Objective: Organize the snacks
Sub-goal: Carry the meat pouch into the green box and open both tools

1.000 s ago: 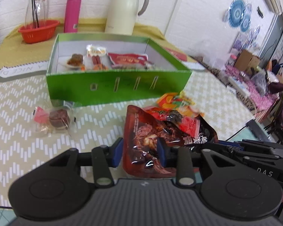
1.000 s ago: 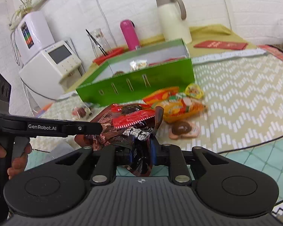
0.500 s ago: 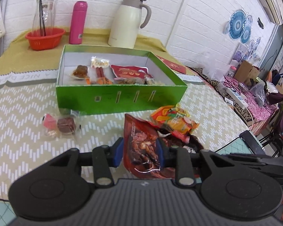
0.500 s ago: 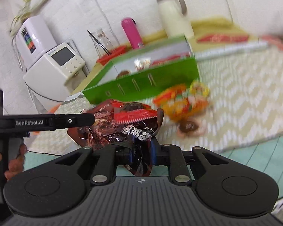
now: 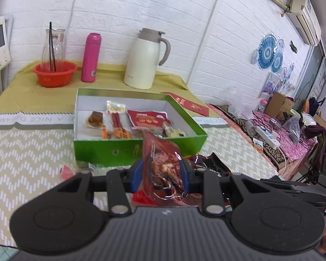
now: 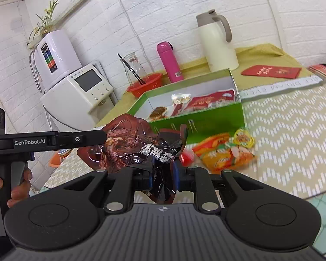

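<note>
While both your grippers pinch one dark red snack pouch point(image 5: 163, 171), it hangs above the table.
Left gripper point(image 5: 160, 174) and right gripper point(image 6: 163, 174) jaws narrow, clamped on it; green box point(image 5: 110, 150) behind.

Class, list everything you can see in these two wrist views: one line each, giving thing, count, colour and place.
Box: one, green, mid-table, snacks inside.
Dark snack bag: one, red-brown, gripped by both grippers.
Orange packets: a few, orange-yellow, before the box.
Jug: one, cream, rear.
Flask: one, pink, rear.
Basket: one, orange-red, rear left.
Glass carafe: one, clear, in the basket.
Envelope: one, red, rear right.
Left gripper: black, shut on bag.
Right gripper: black, shut on bag.
</note>
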The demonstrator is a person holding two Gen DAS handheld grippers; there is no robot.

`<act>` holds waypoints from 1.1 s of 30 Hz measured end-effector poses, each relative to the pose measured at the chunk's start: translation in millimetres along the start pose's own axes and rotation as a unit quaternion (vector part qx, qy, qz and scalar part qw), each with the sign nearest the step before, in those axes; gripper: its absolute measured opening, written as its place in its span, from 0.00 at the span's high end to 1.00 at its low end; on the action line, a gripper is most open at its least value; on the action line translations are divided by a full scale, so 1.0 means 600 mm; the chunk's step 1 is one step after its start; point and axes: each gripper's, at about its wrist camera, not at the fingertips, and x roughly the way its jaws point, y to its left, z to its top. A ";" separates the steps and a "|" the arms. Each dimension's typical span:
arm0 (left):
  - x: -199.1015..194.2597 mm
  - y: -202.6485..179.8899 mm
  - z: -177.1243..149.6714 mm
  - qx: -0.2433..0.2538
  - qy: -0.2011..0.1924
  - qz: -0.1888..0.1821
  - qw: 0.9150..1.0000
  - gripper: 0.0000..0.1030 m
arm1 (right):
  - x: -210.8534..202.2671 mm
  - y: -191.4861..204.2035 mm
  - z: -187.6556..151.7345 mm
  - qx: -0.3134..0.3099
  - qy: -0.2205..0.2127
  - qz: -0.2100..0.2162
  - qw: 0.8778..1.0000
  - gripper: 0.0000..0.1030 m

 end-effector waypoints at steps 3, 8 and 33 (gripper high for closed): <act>0.004 0.010 0.024 -0.003 -0.020 0.010 1.000 0.73 | 0.015 0.011 0.026 -0.026 -0.016 -0.002 1.000 0.68; 0.036 0.039 0.065 -0.005 -0.042 0.033 0.999 0.73 | 0.061 0.014 0.075 -0.051 -0.031 -0.002 0.998 0.69; 0.218 0.152 0.113 -0.039 -0.011 0.076 0.996 0.22 | 0.275 -0.031 0.130 -0.110 0.013 -0.028 0.993 0.00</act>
